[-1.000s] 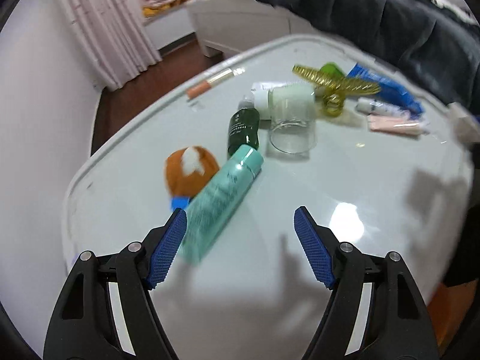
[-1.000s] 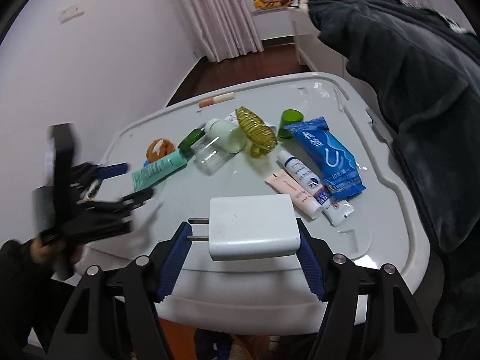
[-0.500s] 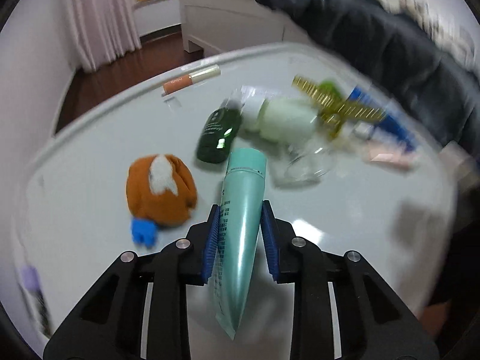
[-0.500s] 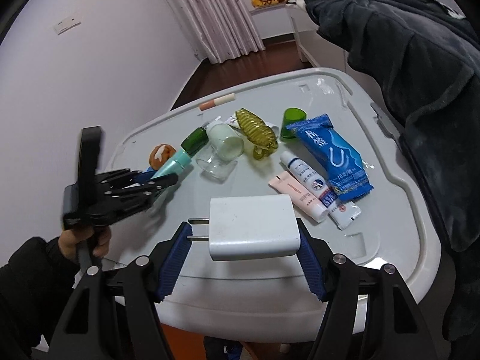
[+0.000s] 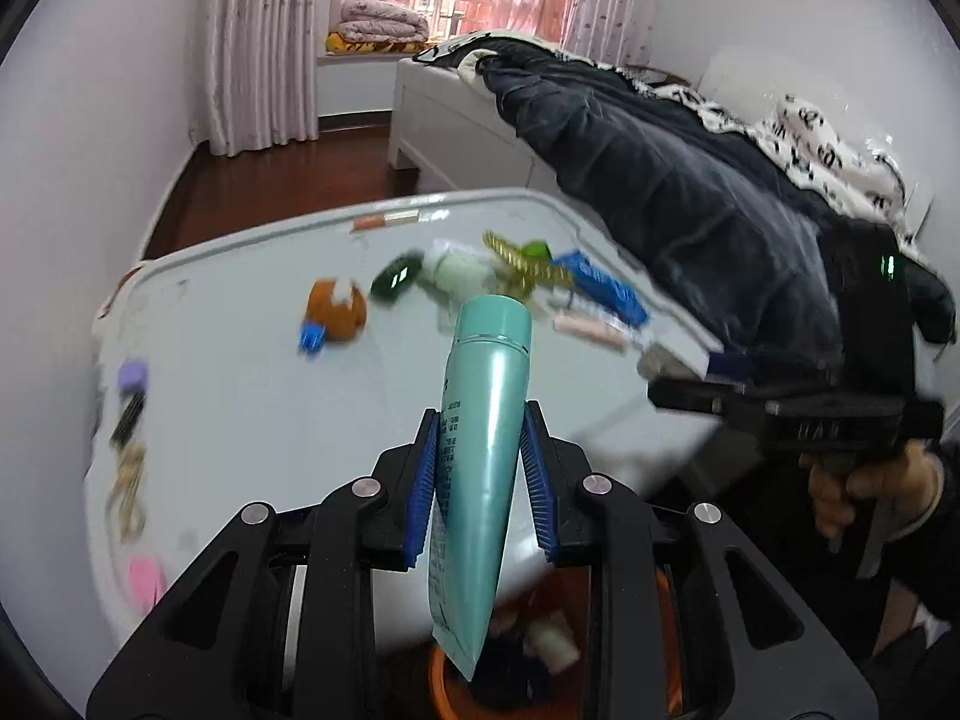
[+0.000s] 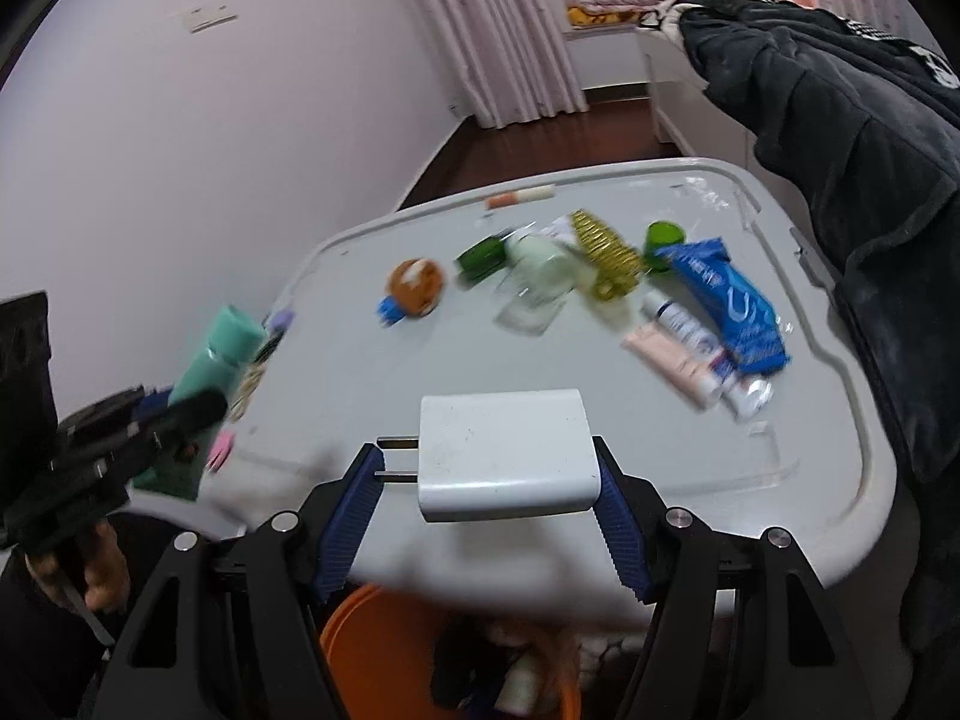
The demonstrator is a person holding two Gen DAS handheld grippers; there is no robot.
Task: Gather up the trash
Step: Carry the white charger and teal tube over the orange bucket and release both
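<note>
My left gripper [image 5: 480, 411] is shut on a teal tube [image 5: 492, 336], held cap-up above the white table [image 5: 270, 420]. The tube's crimped end hangs over an orange bin [image 5: 441, 678] below the table's near edge. The right wrist view shows the same tube [image 6: 222, 348] at the far left, in the left gripper [image 6: 180, 414]. My right gripper [image 6: 485, 447] is shut on a white plug charger [image 6: 510, 468], its prongs pointing left, above the orange bin [image 6: 372, 630], which holds some trash.
On the table lie an orange plush toy [image 6: 414, 285], a dark green bottle [image 6: 480, 255], a clear jar [image 6: 534, 294], a gold hair clip [image 6: 606, 252], a blue packet [image 6: 726, 300] and small tubes [image 6: 678, 354]. Small clips lie along the table's left edge [image 5: 129, 408]. A bed with a dark blanket [image 5: 660, 180] borders the right.
My left gripper closed on the teal tube, lifted it off the table and drew back over the bin. The right gripper shifted slightly, still holding the charger.
</note>
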